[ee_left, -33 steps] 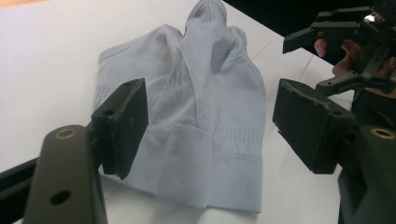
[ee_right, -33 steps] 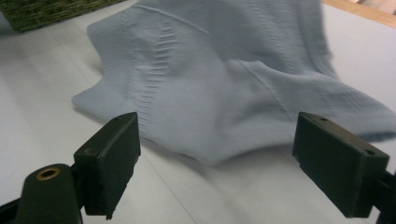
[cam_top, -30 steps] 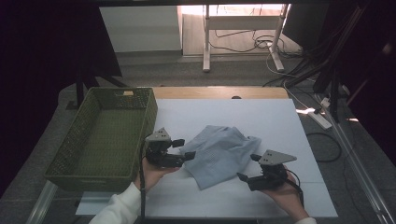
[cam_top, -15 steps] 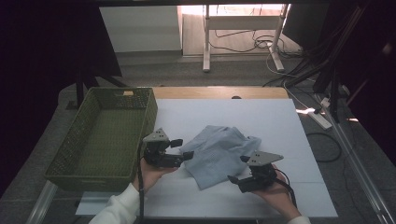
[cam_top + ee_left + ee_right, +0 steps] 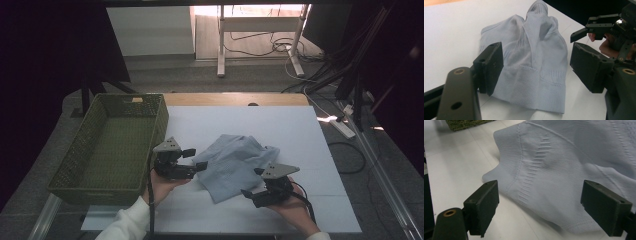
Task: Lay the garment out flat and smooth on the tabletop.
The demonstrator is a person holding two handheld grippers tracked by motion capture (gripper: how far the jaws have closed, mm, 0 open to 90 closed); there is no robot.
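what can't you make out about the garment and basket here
- Garment type: crumpled in the high view; cropped by the frame edges in the right gripper view.
- Its underside: hidden against the table.
- Basket near inner wall: hidden by its own rim, high view.

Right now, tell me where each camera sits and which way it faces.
High view: above the person's side, looking forward and down on table, basket, cloth; both forearms and hands show.
Left gripper view: rides the left gripper, looks between open jaws at cloth; right gripper beyond.
Right gripper view: rides the right gripper, open jaws facing cloth.
All share the cloth.
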